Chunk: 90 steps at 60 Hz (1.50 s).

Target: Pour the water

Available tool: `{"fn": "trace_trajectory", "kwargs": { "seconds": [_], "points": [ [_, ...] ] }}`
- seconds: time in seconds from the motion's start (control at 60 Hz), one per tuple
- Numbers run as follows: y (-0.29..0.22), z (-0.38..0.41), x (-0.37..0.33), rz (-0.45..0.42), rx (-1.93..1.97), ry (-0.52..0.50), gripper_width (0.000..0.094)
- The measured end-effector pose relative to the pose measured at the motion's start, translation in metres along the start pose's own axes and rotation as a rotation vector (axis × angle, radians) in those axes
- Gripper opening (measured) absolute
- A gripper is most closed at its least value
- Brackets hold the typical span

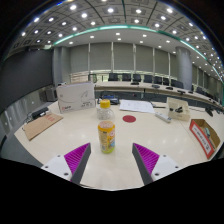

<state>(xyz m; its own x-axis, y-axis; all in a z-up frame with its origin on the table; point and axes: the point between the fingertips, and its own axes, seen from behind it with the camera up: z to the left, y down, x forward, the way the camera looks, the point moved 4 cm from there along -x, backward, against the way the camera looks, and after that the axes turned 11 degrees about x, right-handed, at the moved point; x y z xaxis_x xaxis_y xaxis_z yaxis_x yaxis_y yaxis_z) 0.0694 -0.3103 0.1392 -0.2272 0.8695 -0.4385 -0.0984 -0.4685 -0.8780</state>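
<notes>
A yellow patterned cup (106,137) stands upright on the pale table (120,168), just ahead of my fingers and slightly left of their midline. Behind it stands a bottle with a yellow cap (104,108). My gripper (112,160) is open and empty; its purple pads (77,157) sit wide apart on either side, with the cup beyond the fingertips and not touched.
A red round coaster (129,118) lies beyond the cup. A white box (76,96) stands at the far left, a brown board (41,125) left, a red box (205,136) right, and papers (136,105) at the back.
</notes>
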Motion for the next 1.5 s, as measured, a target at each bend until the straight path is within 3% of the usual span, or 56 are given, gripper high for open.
{"fn": "trace_trajectory", "kwargs": {
  "seconds": [0.283,0.45,0.683,0.917,1.2,1.5],
  "points": [
    [-0.008,0.023,0.128,-0.132,0.012,0.093,0.0830],
    [-0.017,0.022,0.159,-0.201,0.003,0.119,0.0530],
    [-0.024,0.023,0.160,-0.200,-0.019,0.176,0.0392],
    [-0.092,0.005,0.168,-0.198,-0.189,0.303,0.0392],
    [-0.201,-0.026,0.252,-0.205,-0.766,0.508,0.0391],
    [-0.231,-0.019,0.341,-0.194,-1.584,0.620,0.0388]
  ]
}}
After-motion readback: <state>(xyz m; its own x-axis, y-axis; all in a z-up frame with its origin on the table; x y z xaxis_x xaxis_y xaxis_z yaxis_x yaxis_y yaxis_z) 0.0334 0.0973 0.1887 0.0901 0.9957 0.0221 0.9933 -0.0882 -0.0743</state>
